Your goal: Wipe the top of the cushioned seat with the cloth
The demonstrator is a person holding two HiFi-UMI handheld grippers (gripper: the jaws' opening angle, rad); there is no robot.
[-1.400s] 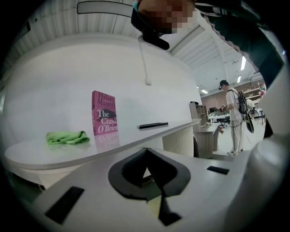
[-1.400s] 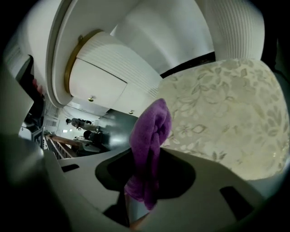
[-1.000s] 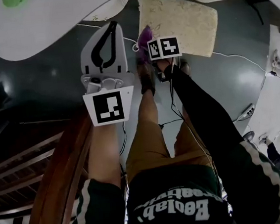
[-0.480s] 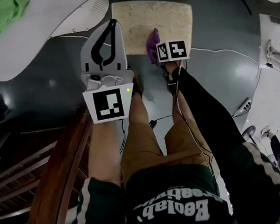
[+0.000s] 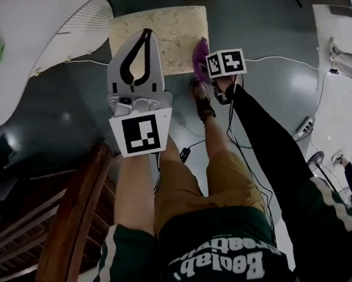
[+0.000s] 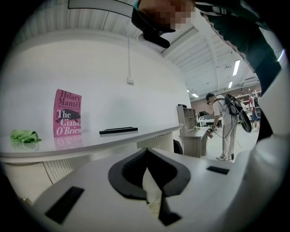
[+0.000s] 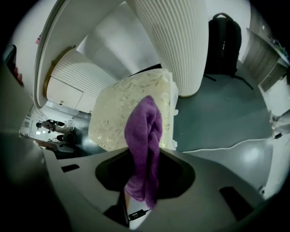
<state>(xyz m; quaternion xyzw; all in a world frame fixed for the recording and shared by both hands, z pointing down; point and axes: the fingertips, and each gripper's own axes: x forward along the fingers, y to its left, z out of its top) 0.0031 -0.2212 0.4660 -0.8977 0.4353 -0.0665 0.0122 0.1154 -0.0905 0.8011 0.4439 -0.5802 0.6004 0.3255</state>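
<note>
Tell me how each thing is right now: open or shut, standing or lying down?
Left gripper: shut, empty.
Right gripper: shut on the cloth.
Cloth: bunched up, sticking out of the jaws.
Seat: standing on the floor; can't tell if the cloth touches it.
Book: upright on the counter.
Green rag: crumpled, lying on the counter.
Backpack: upright on the floor.
</note>
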